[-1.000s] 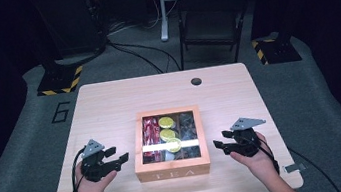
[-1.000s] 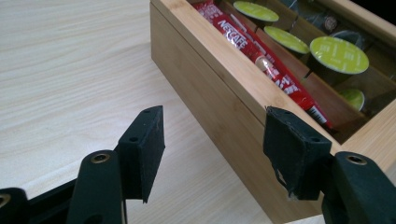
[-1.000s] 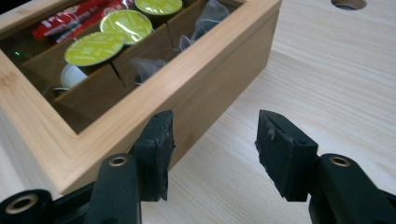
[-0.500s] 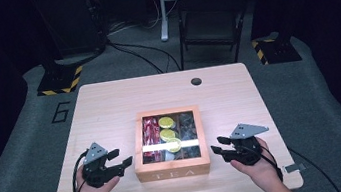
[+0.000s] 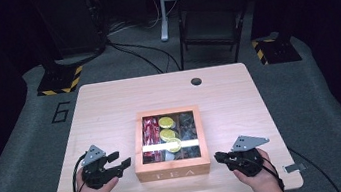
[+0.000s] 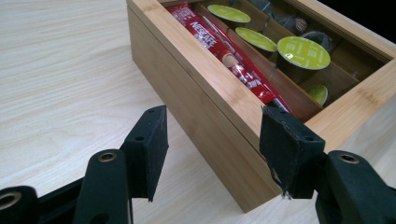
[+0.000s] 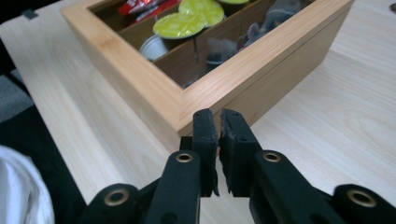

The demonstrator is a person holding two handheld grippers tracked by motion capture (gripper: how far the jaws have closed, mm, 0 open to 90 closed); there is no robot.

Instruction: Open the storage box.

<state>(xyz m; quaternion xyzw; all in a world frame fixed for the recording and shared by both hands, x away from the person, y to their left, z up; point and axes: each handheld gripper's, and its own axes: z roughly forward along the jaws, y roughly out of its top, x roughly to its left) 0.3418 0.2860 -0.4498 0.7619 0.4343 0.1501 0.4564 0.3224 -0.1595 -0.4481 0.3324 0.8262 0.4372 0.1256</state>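
A bamboo tea box [image 5: 173, 167] with a clear window lid stands at the middle of the table, nearer its front edge. Inside lie red coffee sticks [image 6: 219, 44], green-topped capsules [image 6: 303, 52] and dark packets [image 5: 186, 124]. My left gripper [image 5: 119, 159] rests left of the box with its jaws open, pointing at the box's front left corner [image 6: 252, 186]. Nothing is between its fingers [image 6: 148, 147]. My right gripper [image 5: 217, 157] sits to the right of the box, shut on nothing, its tips [image 7: 218, 121] close to the box's front right corner [image 7: 184, 109].
The light wooden table [image 5: 110, 109] has a round cable hole [image 5: 196, 81] at the back. Beyond it stand a folding chair [image 5: 213, 19] and black stands with striped bases [image 5: 60, 81]. The near table edge lies just behind both hands.
Both hands have drawn back slightly toward the near edge of the table. The jaws of each gripper stand as before.
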